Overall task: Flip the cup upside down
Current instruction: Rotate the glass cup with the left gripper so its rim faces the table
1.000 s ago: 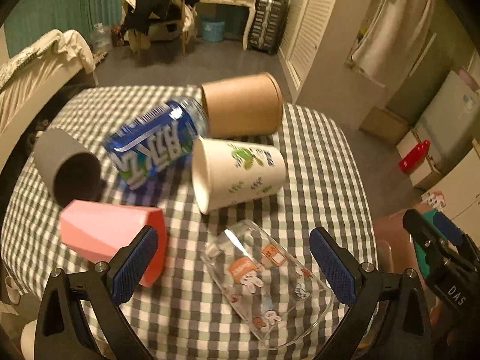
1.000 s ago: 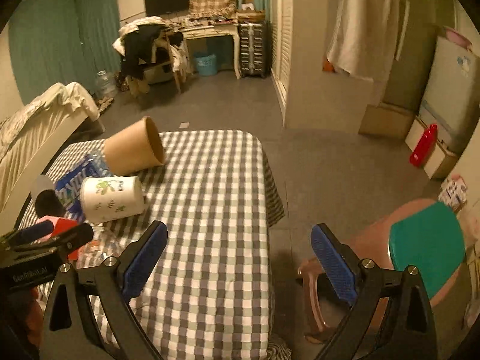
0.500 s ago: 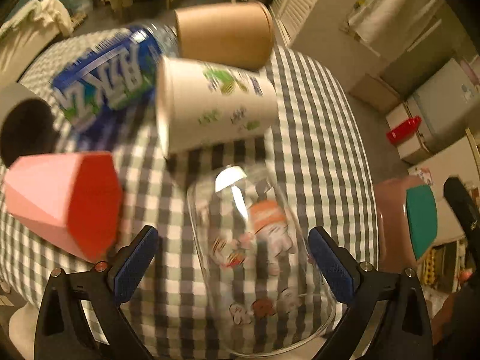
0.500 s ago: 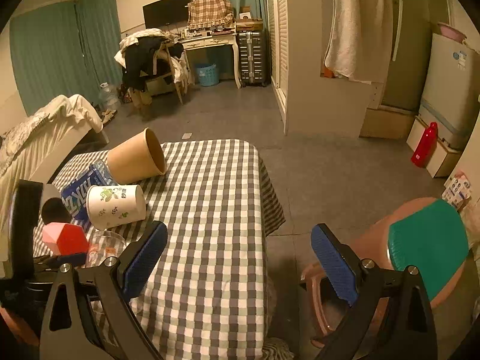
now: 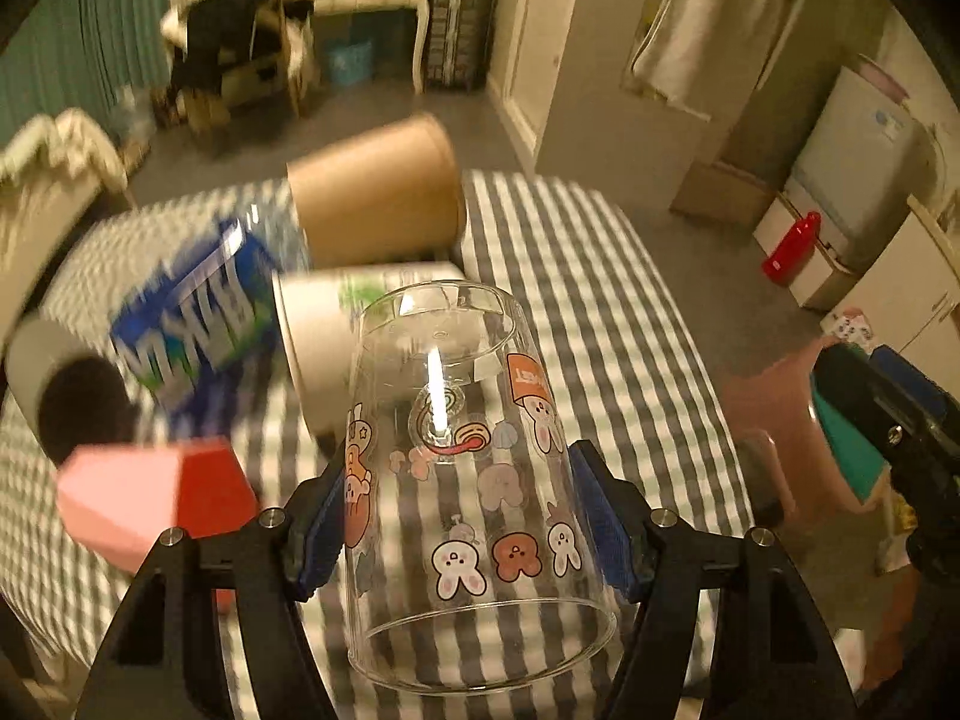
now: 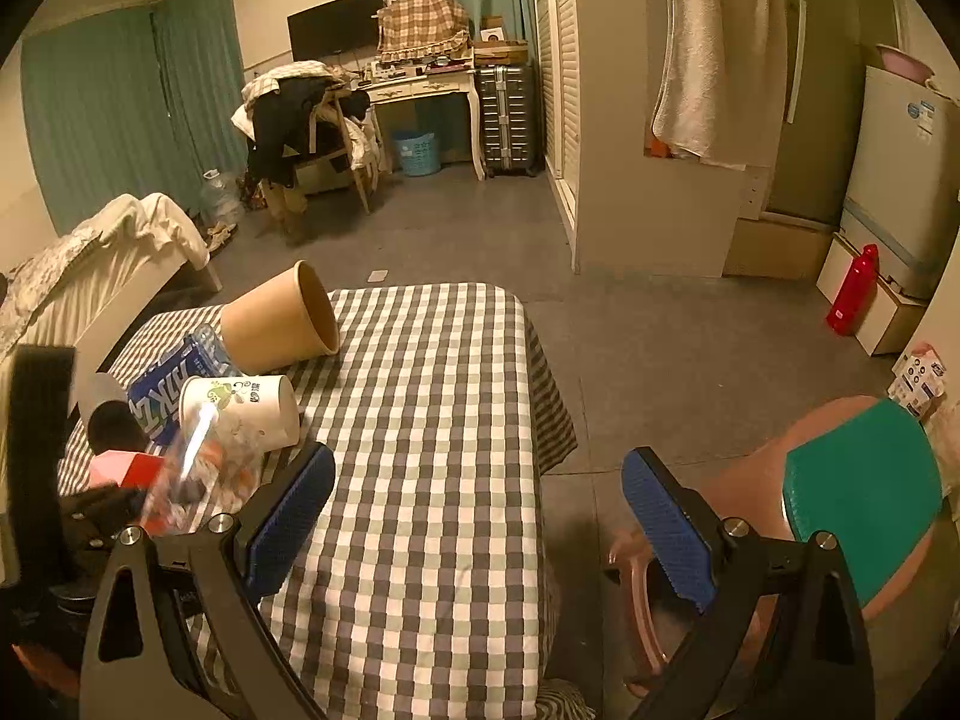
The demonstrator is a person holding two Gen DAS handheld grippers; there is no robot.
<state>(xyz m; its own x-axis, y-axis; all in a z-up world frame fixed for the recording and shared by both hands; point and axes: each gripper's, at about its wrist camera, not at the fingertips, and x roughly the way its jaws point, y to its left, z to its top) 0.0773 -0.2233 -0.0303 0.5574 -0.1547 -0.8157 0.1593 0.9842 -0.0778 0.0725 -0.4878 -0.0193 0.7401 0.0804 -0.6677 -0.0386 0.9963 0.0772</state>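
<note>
Our left gripper (image 5: 468,516) pinches the clear glass cup with bunny pictures (image 5: 474,480) between both blue pads (image 5: 603,531), open end nearest us. Our right gripper (image 6: 474,525) is spread wide, holding nothing.

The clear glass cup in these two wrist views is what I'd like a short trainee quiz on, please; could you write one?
1. True or false: the left gripper is shut on the clear glass cup.
2. Multiple choice: what does the right gripper hold? A) the brown paper cup B) the white paper cup C) nothing
3. Fill in: the pink cup lies on the checked ____.

Key:
1. True: both blue pads press against the cup's sides.
2. C: its jaws stand wide apart, with only cloth and floor between them.
3. tablecloth
</note>
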